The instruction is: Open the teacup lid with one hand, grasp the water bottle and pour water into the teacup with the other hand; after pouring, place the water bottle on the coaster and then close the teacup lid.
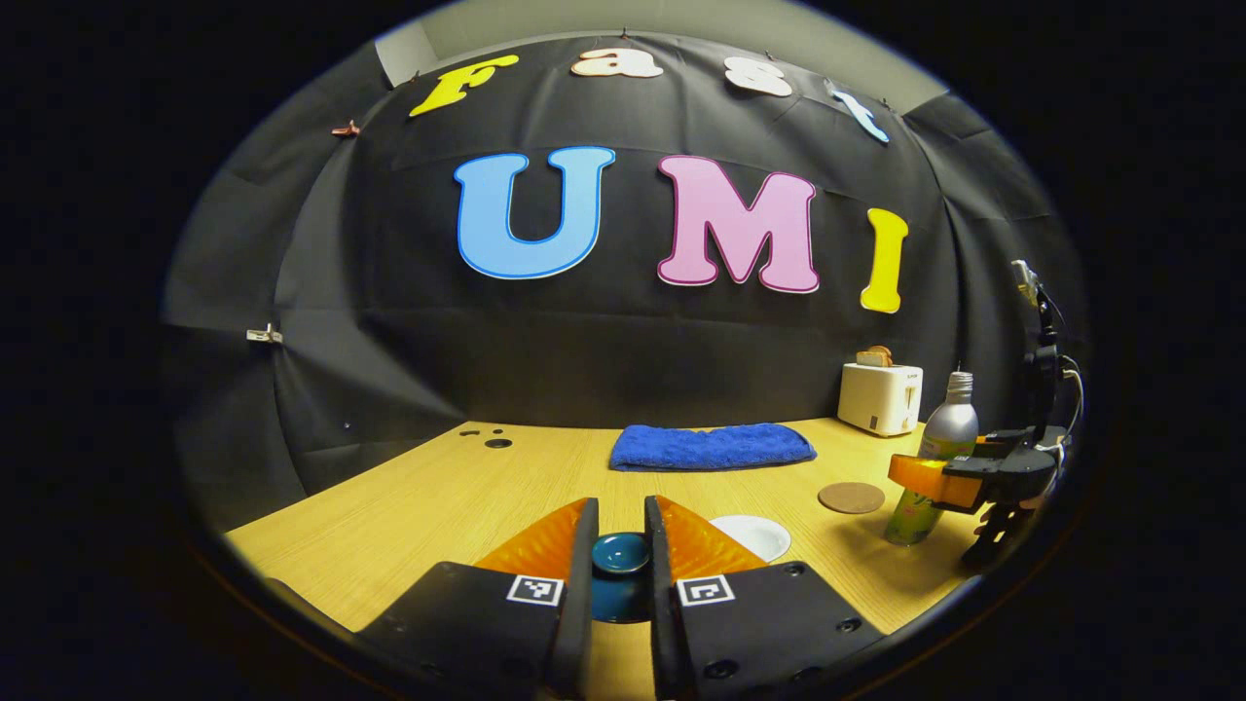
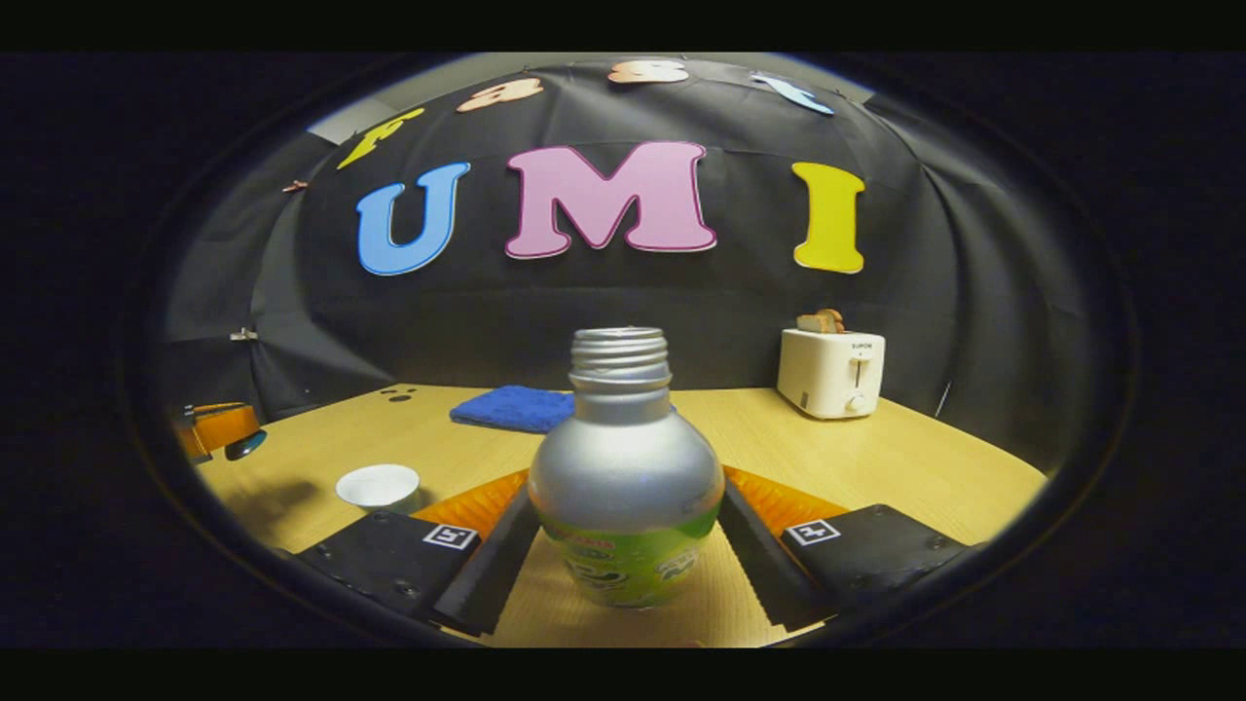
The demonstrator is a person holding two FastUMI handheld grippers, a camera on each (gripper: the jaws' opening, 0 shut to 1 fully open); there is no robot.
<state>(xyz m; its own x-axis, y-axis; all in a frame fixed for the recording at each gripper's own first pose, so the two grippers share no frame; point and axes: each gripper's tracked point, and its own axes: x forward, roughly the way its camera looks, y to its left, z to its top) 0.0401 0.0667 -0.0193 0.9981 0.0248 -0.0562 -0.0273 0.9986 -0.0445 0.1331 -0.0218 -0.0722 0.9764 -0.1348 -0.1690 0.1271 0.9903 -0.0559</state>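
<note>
My left gripper [image 1: 621, 531] was clamped on the teacup lid [image 1: 620, 552], both fingers pressed against its knob and the lid held off the table [image 1: 409, 506], low and a little nearer me than the cup. The teacup [image 1: 751, 534] stood open on the wood, just to the right of those fingers, so the lid step looked done to me and the bottle was the step in hand. In the right gripper view the same lid [image 2: 245, 444] hung at the far left, well apart from the white cup [image 2: 378, 485].

Farther right, the coaster [image 1: 851, 498] lay bare between the cup and the water bottle [image 1: 936, 458], behind them toward the blue towel [image 1: 712, 447]. My right gripper [image 2: 623, 531] had its fingers on either side of the bottle [image 2: 625, 477] at the shoulder, just above the green label. They looked to be touching the metal, but I could not tell from these views whether they were pressing or only closing in. The bottle stood upright with its threaded neck uncapped.

To do this well, I judged I needed a firm squeeze on the label band rather than the sloped shoulder, where the smooth metal could slip upward. Then a straight lift, a slow carry leftward to the cup, and a gentle tilt, keeping the lid clear.

The toaster [image 2: 830, 372] sat far right, out of the way.
</note>
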